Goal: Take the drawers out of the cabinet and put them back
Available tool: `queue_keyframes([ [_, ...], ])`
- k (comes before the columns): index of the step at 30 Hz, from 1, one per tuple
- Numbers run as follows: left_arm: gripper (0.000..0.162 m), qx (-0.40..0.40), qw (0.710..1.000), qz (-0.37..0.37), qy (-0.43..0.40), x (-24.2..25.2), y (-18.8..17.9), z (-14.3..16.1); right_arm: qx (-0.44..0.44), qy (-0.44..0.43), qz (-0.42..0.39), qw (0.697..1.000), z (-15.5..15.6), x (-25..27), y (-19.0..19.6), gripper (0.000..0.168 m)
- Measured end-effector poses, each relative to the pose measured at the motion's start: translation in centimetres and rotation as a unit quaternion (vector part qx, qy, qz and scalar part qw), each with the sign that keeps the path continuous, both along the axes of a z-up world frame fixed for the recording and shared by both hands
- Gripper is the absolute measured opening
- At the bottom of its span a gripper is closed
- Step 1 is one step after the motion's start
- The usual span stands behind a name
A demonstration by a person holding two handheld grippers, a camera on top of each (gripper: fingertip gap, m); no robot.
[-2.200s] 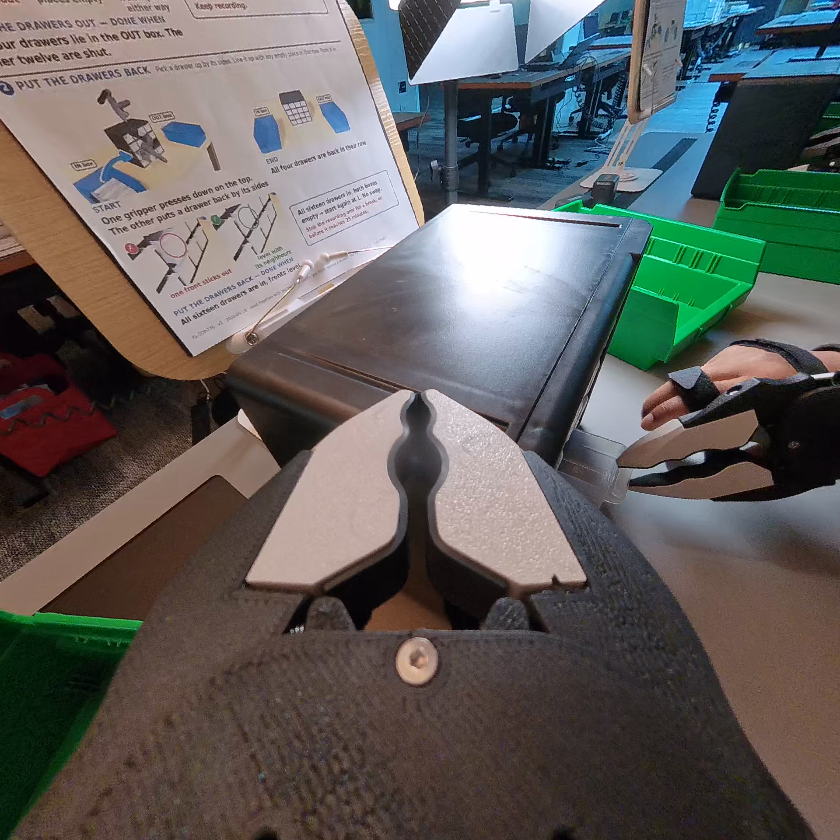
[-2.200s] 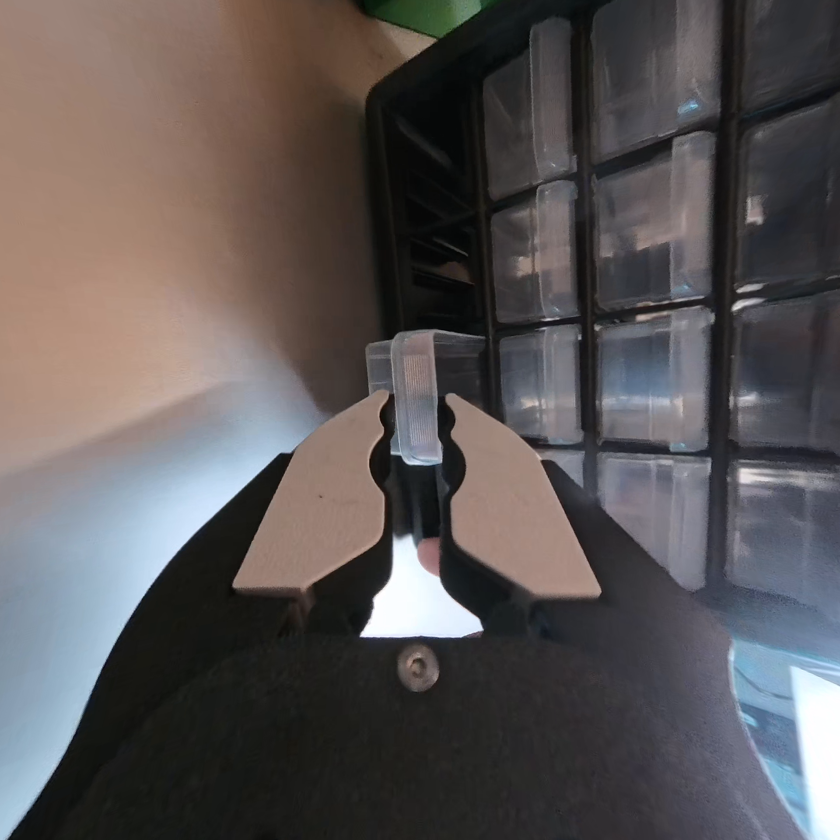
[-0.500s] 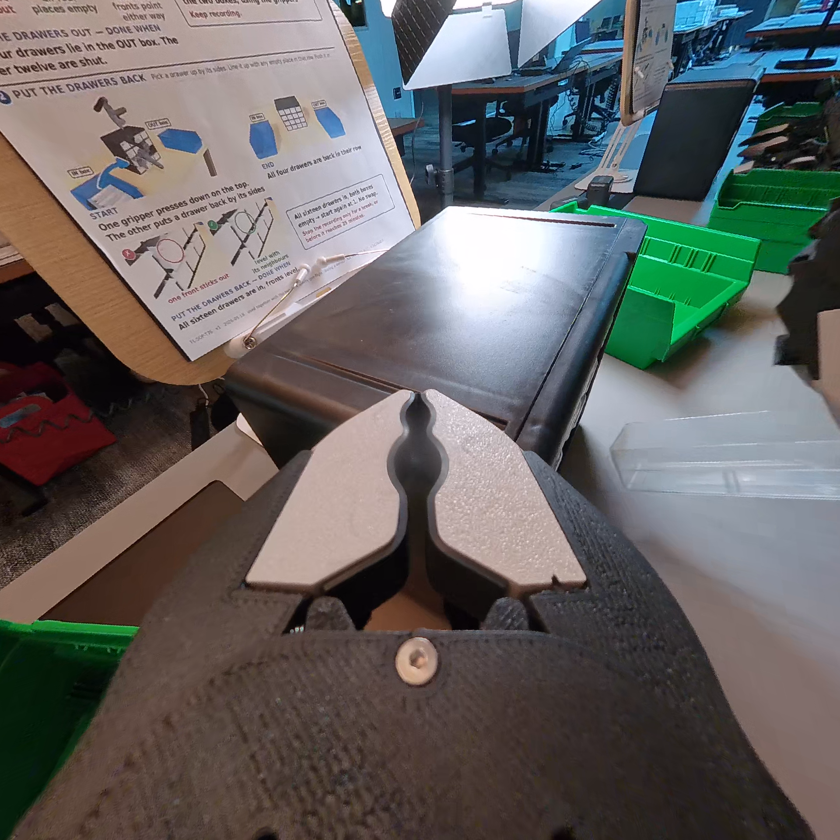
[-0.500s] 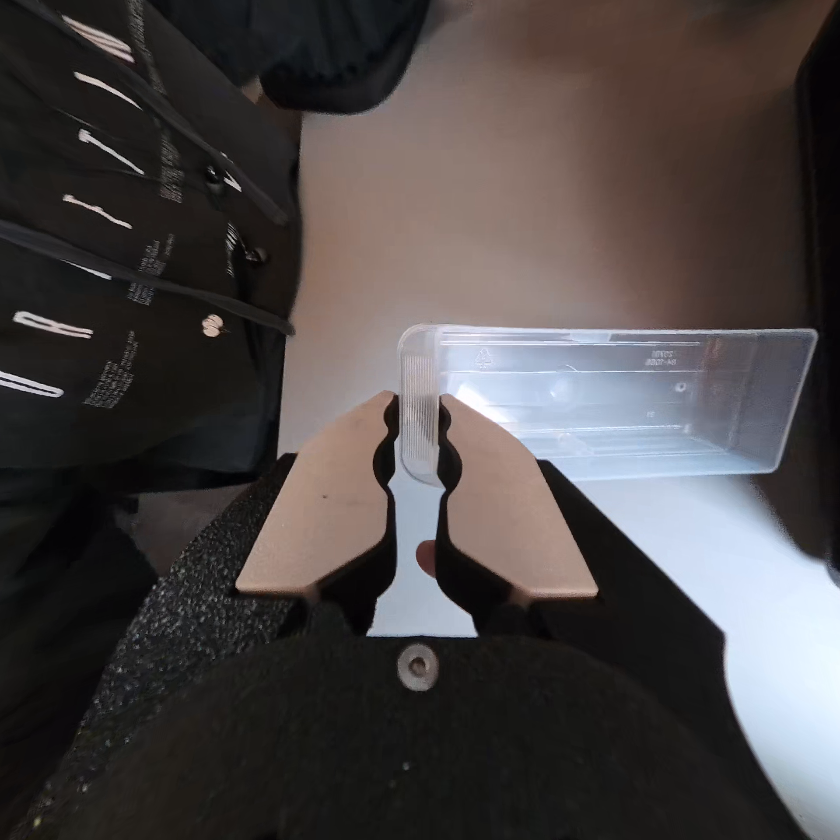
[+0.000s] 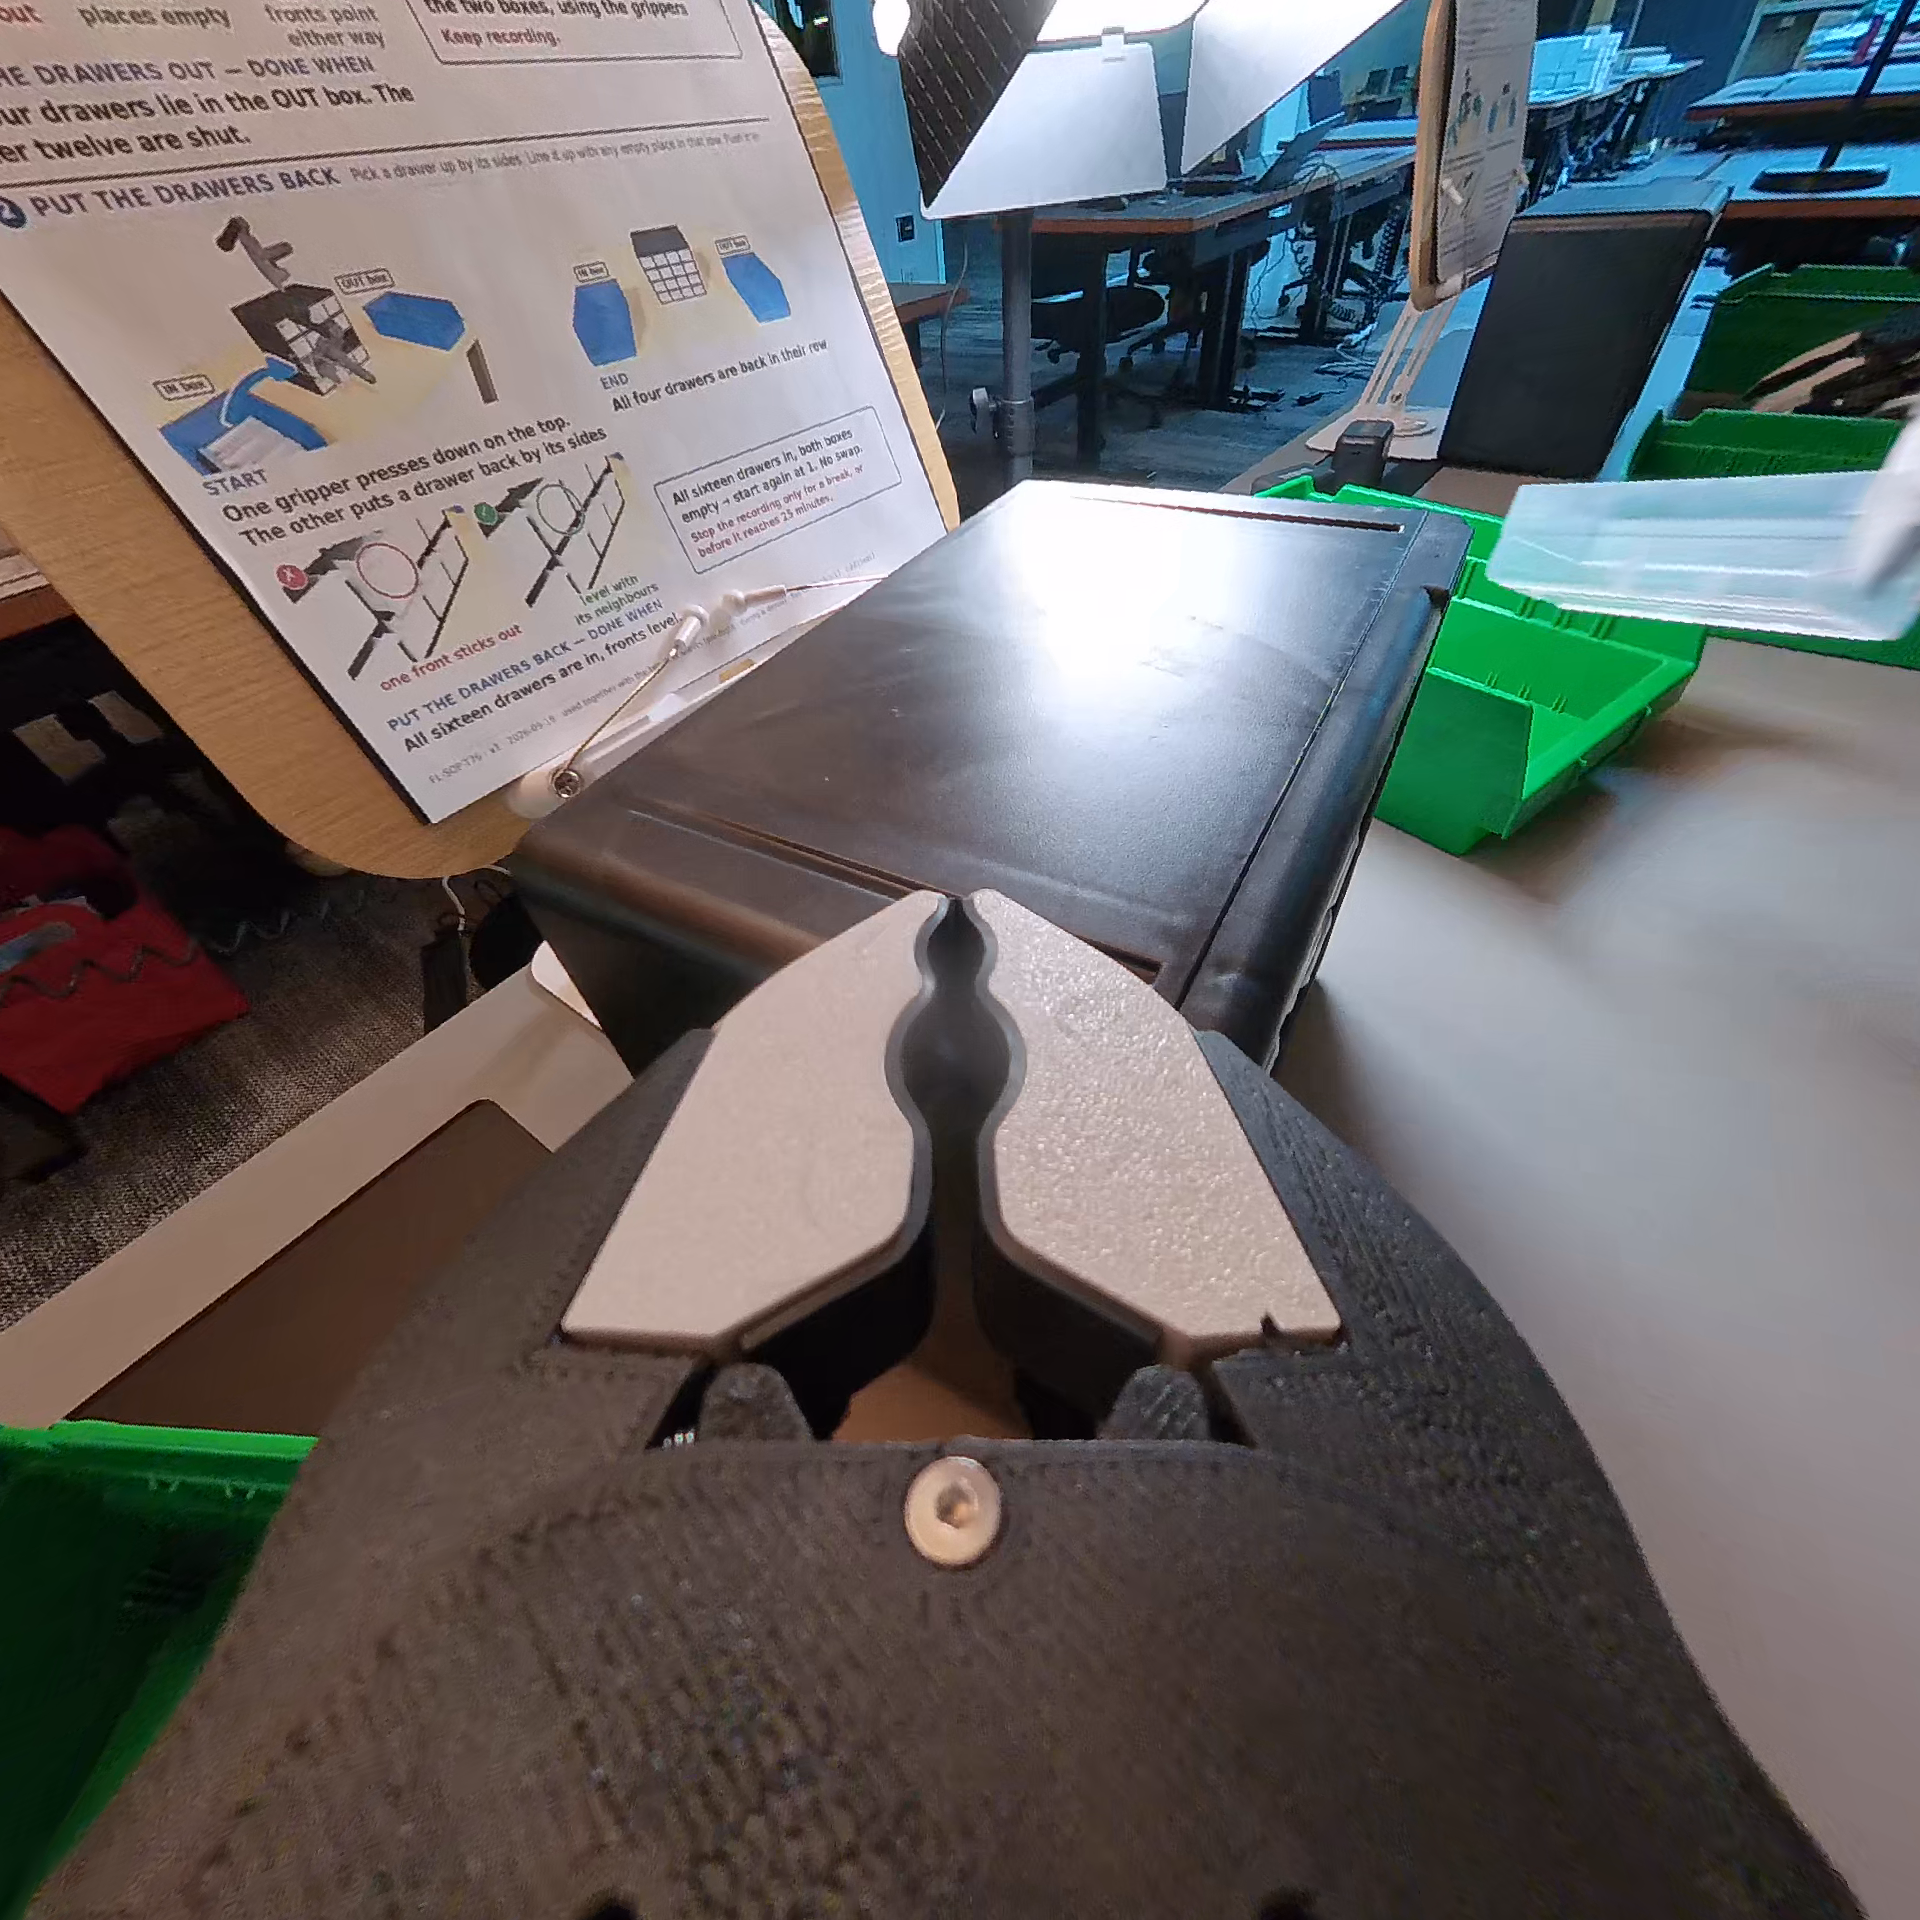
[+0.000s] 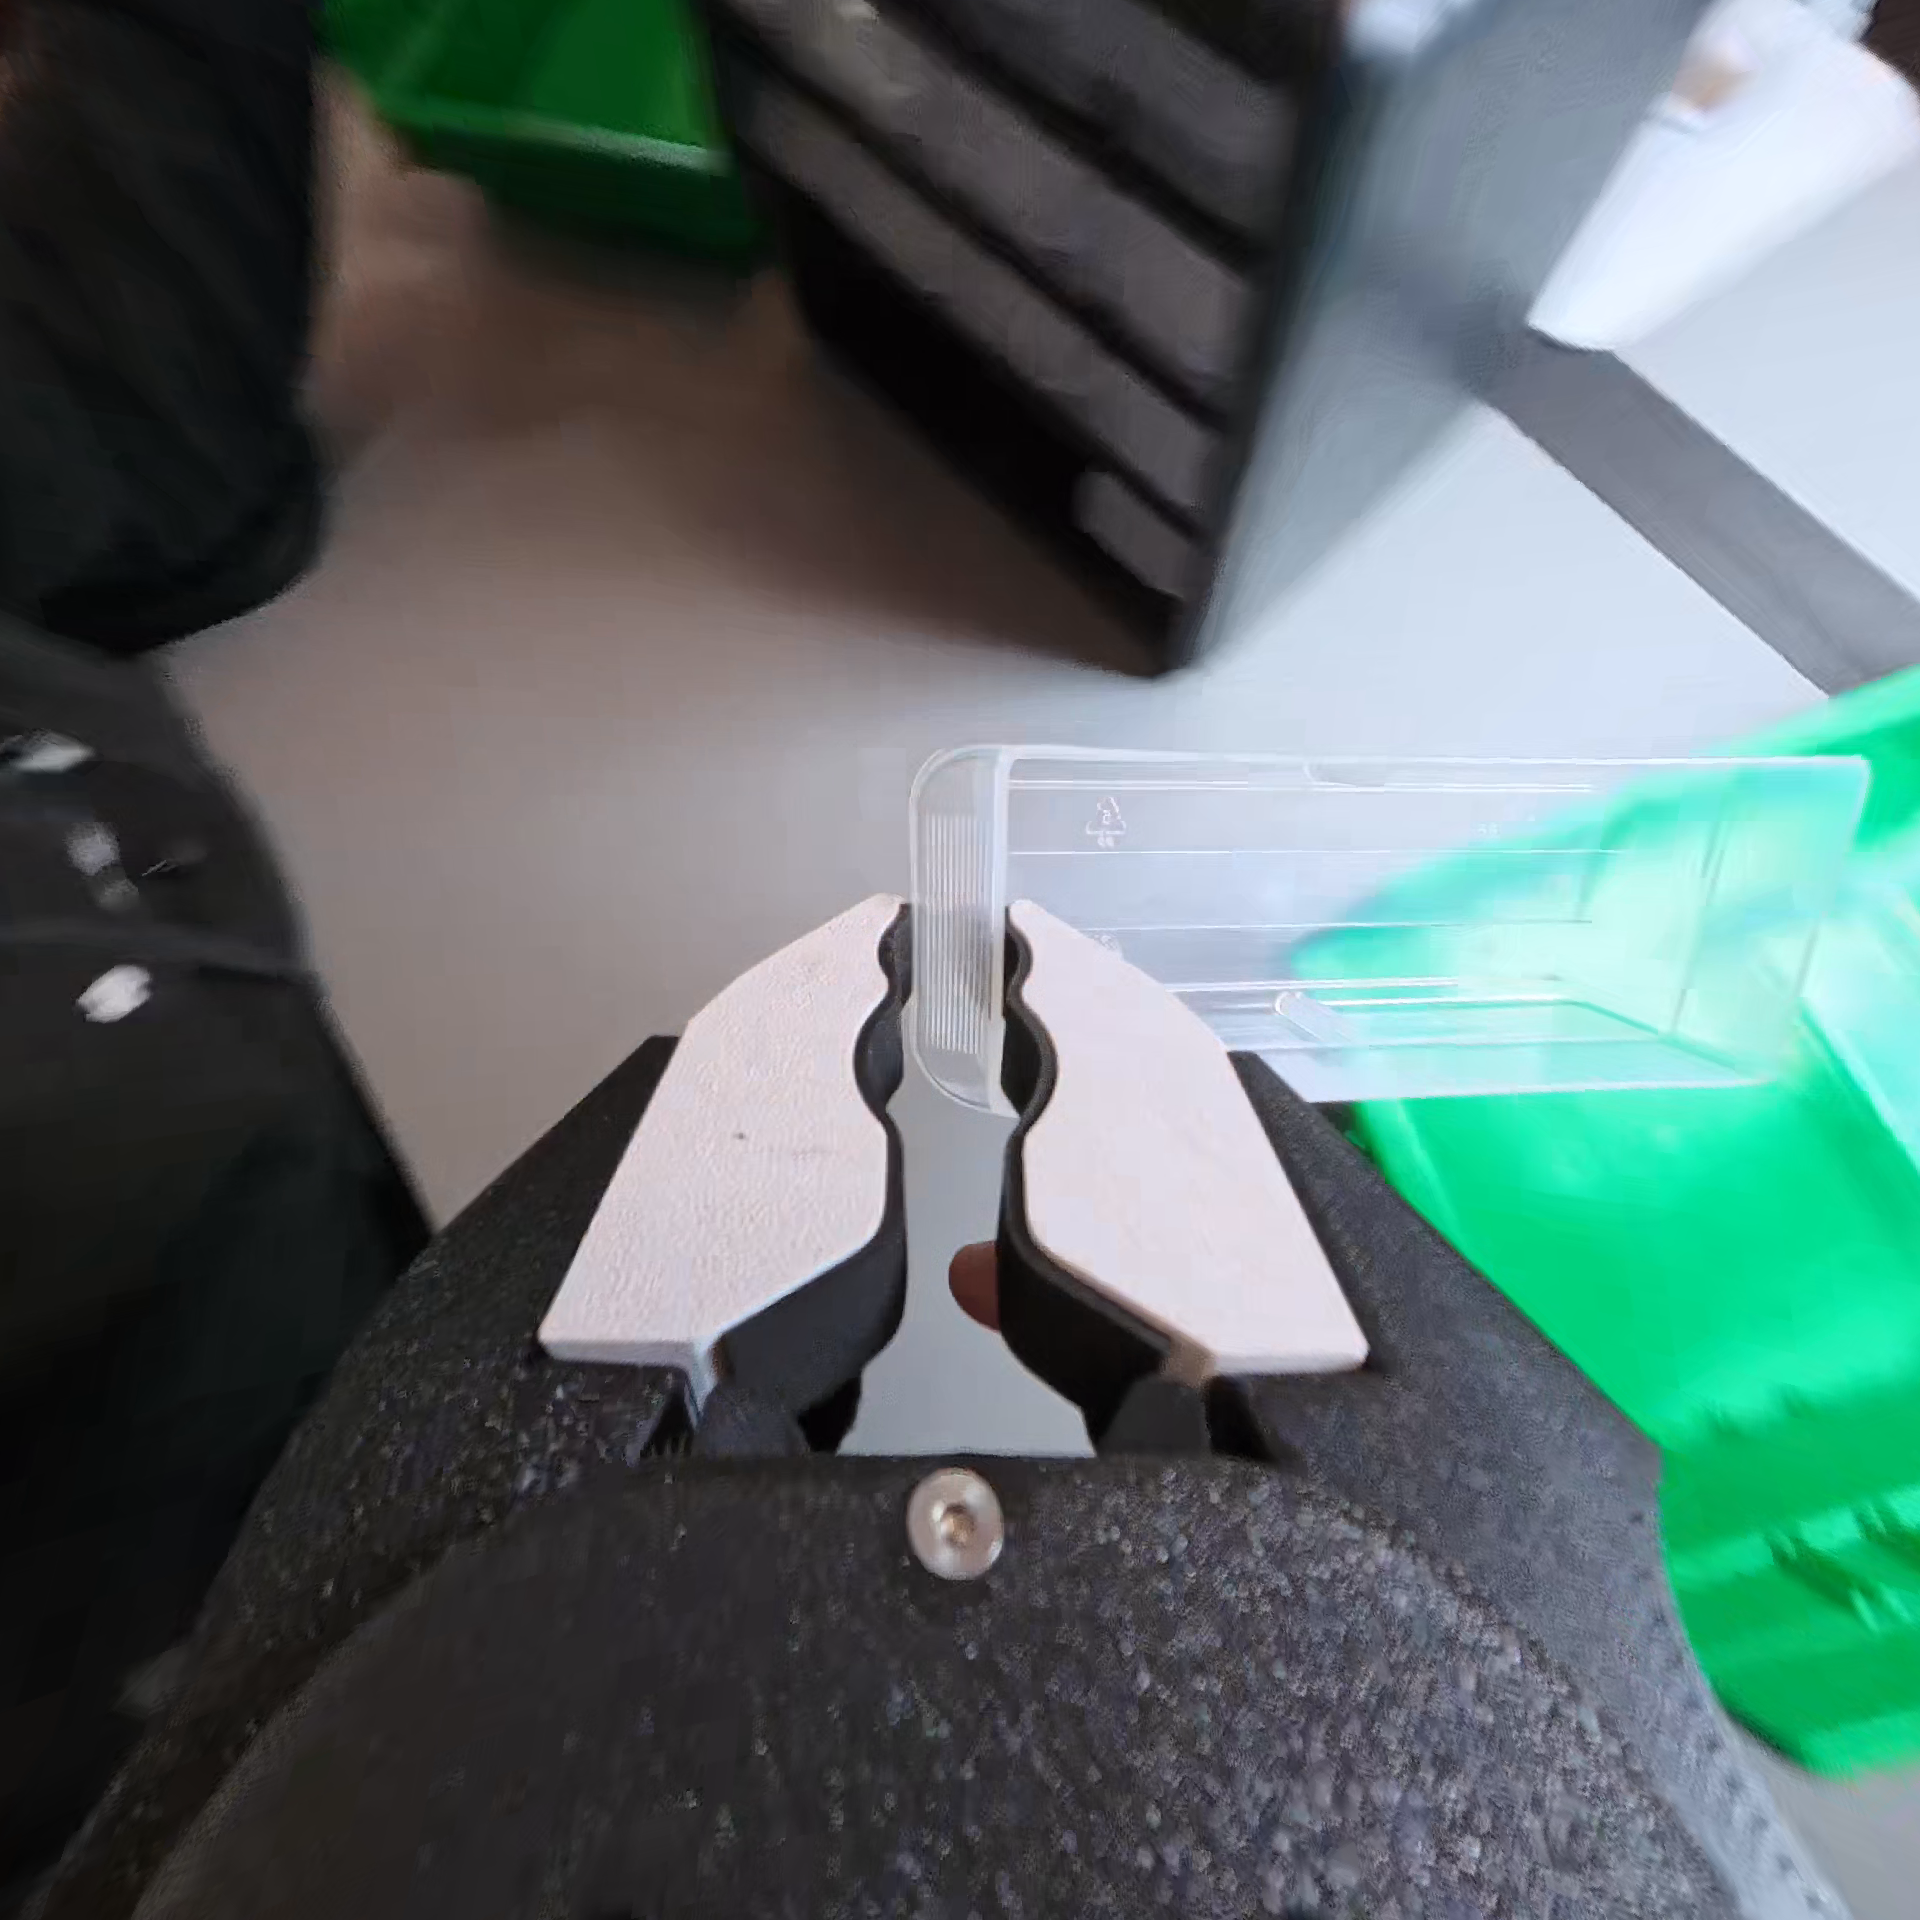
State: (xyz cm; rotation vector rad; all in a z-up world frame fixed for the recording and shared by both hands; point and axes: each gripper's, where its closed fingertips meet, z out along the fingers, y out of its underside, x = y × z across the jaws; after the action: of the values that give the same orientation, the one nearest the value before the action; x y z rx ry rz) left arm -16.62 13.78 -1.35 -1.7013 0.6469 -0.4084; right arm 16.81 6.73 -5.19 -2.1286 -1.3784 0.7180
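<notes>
At the bottom of the right wrist view, the right gripper (image 6: 956, 1023) is clamping the ribbed front tab of a clear drawer (image 6: 1403, 925), jaws pinched on it from both sides. The tab is probably the only proud part of a seated drawer, which would explain the hold. The drawer is sticking out sideways to the right of the frame, clear of the table (image 6: 623, 675), so its whole length is hanging off that one pinch; it looks light and empty, but I judge it could swivel. Its far end is hanging over a green bin (image 6: 1662, 1299) at lower right, likely the drop spot for pulled drawers. Background is motion-blurred.

At the bottom centre of the left wrist view, the left gripper (image 5: 954, 914) is holding nothing, fingers together, tips low at the near top edge of the black cabinet (image 5: 1039, 707); contact cannot be told. It seems posted to keep the cabinet from sliding during pulls. Beyond, at upper right, the drawer is showing as a blur above another green bin (image 5: 1538, 717). At upper left, an instruction board (image 5: 416, 395) is leaning beside the cabinet.
</notes>
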Motion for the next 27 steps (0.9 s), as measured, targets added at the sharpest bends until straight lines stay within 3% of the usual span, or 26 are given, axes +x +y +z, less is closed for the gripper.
queue_keyframes([
  [7, 0.000, 0.002, 1.000, 0.001, 0.001, 0.0, 0.0, 0.0, -0.086, -0.089, -0.261, 0.957, -8.5, 5.1, 11.5, 0.014],
  [12, 0.001, 0.001, 1.000, -0.004, -0.004, 0.0, 0.0, 0.0, -0.118, -0.129, -0.326, 0.929, -13.7, 6.2, 15.7, 0.014],
  [23, 0.000, 0.002, 1.000, -0.015, -0.015, 0.1, 0.0, 0.0, -0.103, -0.141, -0.350, 0.920, -15.1, 6.1, 20.1, 0.018],
  [27, 0.000, 0.002, 1.000, -0.016, -0.017, 0.1, 0.0, 0.0, -0.117, -0.130, -0.346, 0.922, -14.9, 6.3, 20.2, 0.030],
])
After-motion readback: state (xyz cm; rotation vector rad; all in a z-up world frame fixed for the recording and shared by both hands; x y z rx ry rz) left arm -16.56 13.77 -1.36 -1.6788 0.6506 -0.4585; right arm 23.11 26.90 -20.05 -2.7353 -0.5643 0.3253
